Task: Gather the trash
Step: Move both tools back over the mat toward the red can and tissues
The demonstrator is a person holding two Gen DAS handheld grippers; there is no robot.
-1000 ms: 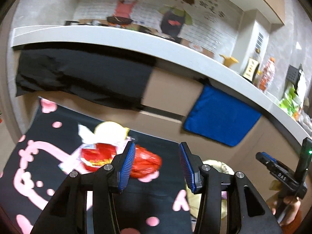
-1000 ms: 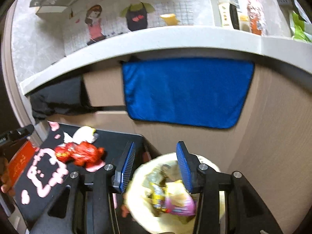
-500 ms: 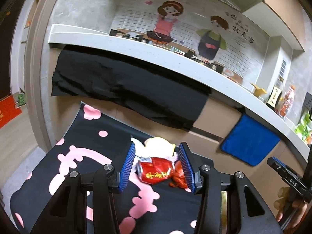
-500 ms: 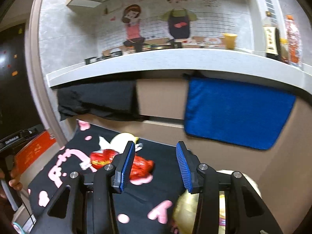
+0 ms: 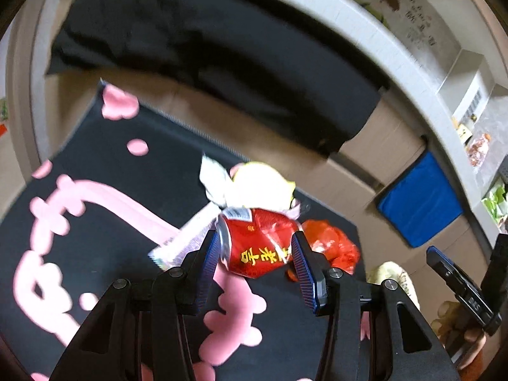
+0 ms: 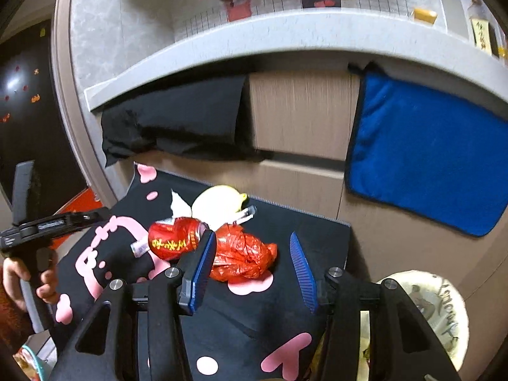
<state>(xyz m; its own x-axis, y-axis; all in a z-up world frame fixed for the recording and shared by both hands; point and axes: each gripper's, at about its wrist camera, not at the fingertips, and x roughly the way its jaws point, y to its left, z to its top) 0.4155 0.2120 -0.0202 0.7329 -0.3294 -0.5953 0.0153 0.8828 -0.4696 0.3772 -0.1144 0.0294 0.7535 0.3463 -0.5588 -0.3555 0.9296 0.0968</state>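
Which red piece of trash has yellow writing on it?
The red can, lying on its side. The crumpled red plastic bag beside it is plain.

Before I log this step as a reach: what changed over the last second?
The left gripper swung from the bin side down onto the red can, now framed between its open pads. The right gripper left the bin for the red bag, jaws opening. Nothing grasped; the trash pile on the mat stayed put.

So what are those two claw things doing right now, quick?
Left gripper: open around the red can, not gripping it.
Right gripper: jaws opening, holding nothing.
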